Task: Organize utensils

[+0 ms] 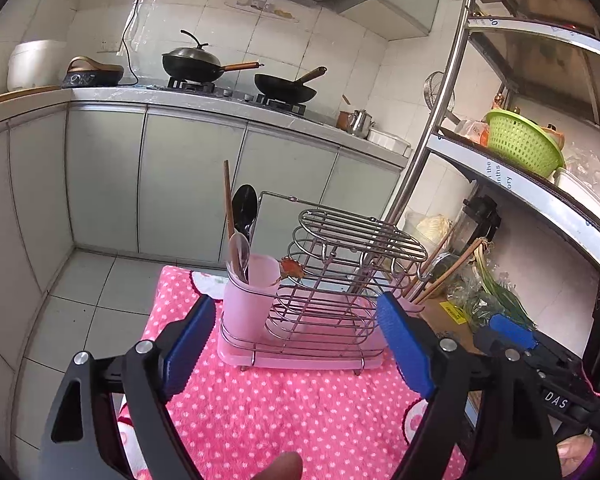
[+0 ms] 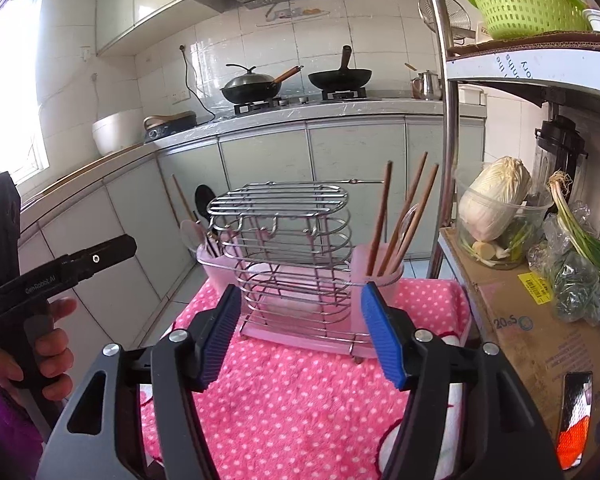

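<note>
A wire utensil rack [image 1: 332, 280] [image 2: 284, 248] on a pink tray stands on a pink polka-dot cloth [image 1: 284, 408] [image 2: 300, 400]. Its left pink cup [image 1: 248, 304] [image 2: 214, 268] holds spoons, a black ladle [image 1: 245, 208] and a wooden stick. Its right pink cup [image 2: 376, 284] holds several brown chopsticks [image 2: 400, 220] [image 1: 448, 268]. My left gripper [image 1: 296, 344] is open and empty in front of the rack. My right gripper [image 2: 298, 332] is open and empty, also in front of the rack. The right gripper's body shows in the left wrist view [image 1: 512, 334].
A metal shelf [image 1: 520, 168] [image 2: 540, 68] stands to the right with a green basket [image 1: 524, 144] [image 2: 524, 0]. A cardboard box [image 2: 540, 320] carries cabbage [image 2: 496, 196] and scallions. A counter with woks [image 1: 204, 64] [image 2: 256, 84] lies beyond a tiled floor.
</note>
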